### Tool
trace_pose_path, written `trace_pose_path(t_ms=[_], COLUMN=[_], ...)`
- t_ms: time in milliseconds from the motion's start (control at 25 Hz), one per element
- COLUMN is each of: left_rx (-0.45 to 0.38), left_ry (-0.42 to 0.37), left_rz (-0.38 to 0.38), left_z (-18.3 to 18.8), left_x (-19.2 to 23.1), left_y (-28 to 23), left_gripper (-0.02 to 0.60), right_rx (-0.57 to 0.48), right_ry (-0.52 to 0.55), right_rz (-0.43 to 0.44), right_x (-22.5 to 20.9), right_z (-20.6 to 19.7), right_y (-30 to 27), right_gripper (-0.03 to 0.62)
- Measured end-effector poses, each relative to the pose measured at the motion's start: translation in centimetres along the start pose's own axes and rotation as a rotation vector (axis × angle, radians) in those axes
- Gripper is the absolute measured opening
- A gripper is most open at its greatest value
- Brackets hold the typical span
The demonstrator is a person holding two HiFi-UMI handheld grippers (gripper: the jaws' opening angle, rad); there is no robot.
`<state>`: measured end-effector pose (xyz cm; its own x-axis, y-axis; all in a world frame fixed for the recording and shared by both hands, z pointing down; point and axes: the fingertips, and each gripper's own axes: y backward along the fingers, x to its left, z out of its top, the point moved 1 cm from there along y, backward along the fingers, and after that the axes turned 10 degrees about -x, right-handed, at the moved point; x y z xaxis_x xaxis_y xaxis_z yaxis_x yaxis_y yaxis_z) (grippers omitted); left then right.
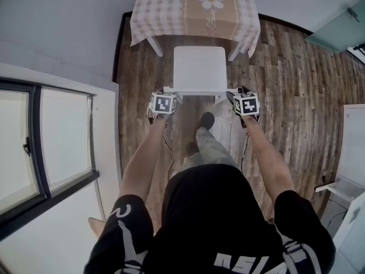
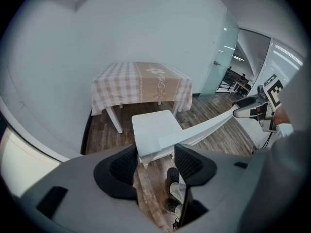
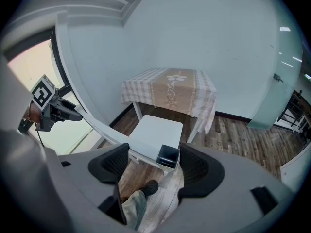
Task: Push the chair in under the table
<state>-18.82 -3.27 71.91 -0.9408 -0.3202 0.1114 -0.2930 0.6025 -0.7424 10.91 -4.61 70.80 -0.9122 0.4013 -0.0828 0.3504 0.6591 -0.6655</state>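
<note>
**Tools.** Nearest the lens are the left gripper's [image 2: 155, 160] dark ribbed pads [image 2: 124, 166]. They stand wide apart, and one end of the chair's top rail [image 2: 209, 125] sits in the gap. There is daylight between the rail and the left-hand pad, so I read this as straddling, not clamping. The right gripper [image 3: 154, 165] is the same. Its jaws are spread wide and the rail's hollow dark end [image 3: 168, 157] lies between them, close to one pad [image 3: 199, 166] and clear of the other. Neither tool has a closed hold on anything.

**Operator.** The person stands directly behind the chair with both arms extended and one dark shoe [image 1: 206, 120] set forward on the plank floor [image 1: 285, 84].

**Task item.** The white chair [image 1: 199, 67] faces the table [image 1: 154, 10], which is draped in a checked cloth with a flowered runner. The chair lines up between the two near table legs [image 1: 155, 45]. From the head view the whole seat is exposed, with only its far edge near the cloth's hem.

**Progress.** Positioning appears complete, with a tool at each corner of the backrest. The push itself looks barely started, if at all, and nearly the full seat depth has yet to go under. My judgement is that a straight, even shove from both sides is needed. An uneven one could skew the chair into a table leg.

**Surroundings.** A dark-framed window [image 1: 45, 147] is on the left wall.
</note>
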Motion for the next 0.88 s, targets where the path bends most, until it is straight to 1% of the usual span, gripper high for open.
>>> trace_pose_path(t_ms=[160,320,480,600,720,880], left_rx=[-0.017,-0.015,-0.013,-0.008,-0.024,0.01], left_ry=[-0.015,-0.007,-0.006,-0.007,-0.015,-0.016], left_rz=[-0.006,0.006,-0.001,0.003,-0.002,-0.009], left_z=[1.4,2.4,3.1,4.4,5.8,6.6], left_x=[0.2,0.9,1.4,2.0,2.7,3.1], left_y=[-1.4,-2.0,-3.2,-3.7,-4.7,-5.4], left_gripper=[0.255,0.255,0.255,0.255,0.255,0.255], right_rx=[0.001,0.008,0.012,0.017,0.013,0.017], right_ry=[-0.002,0.001,0.0,0.004,0.001,0.003], right_rz=[0.007,0.011,0.009,0.015,0.012,0.027], right_x=[-0.9,-1.5,-1.9,-2.3,-2.8,-3.4], right_z=[1.0,2.1,2.9,4.1,5.1,5.9], right_y=[-0.9,-2.2,-3.1,-4.1,-5.1,-6.2], right_gripper=[0.345,0.345,0.345,0.345,0.345,0.347])
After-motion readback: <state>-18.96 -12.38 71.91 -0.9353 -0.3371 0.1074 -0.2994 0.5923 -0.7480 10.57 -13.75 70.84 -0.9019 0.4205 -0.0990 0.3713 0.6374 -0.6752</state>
